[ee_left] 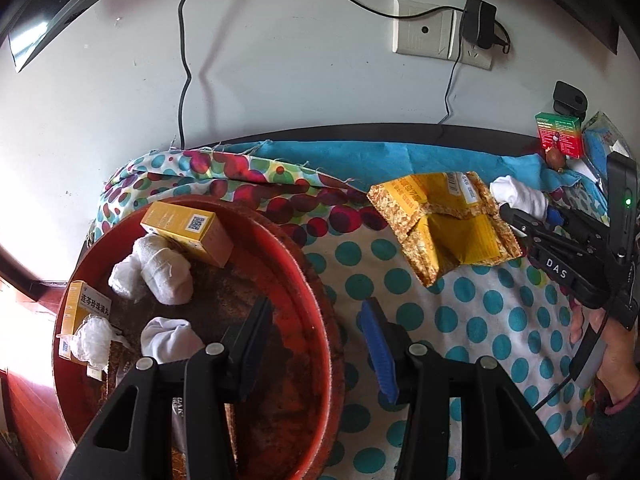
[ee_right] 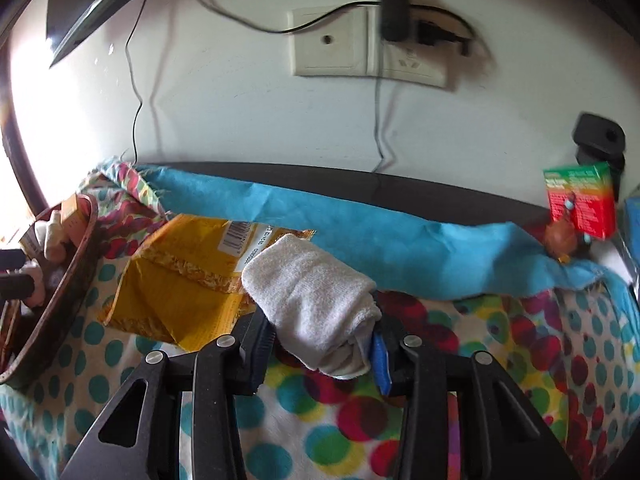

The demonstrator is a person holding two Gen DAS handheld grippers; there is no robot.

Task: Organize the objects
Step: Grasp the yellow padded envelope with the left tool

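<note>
Dotted cloth (ee_right: 500, 360) is being spread over bench; white sock (ee_right: 316, 304) is being pinched by right tongs (ee_right: 320, 344); left tongs (ee_left: 316, 348) are being held spread above red basin (ee_left: 316, 296).

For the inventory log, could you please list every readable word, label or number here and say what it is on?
"DAS": right gripper body.
"连芩珍珠滴丸": yellow box in the red basin.
QR code only: second yellow box.
Green-red box and yellow packet: print and barcode unreadable.

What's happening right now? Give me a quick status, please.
Right hand-held gripper shut on rolled white sock. Left hand-held gripper open, empty, over red tray rim. Yellow packet lies between sock and tray.
</note>
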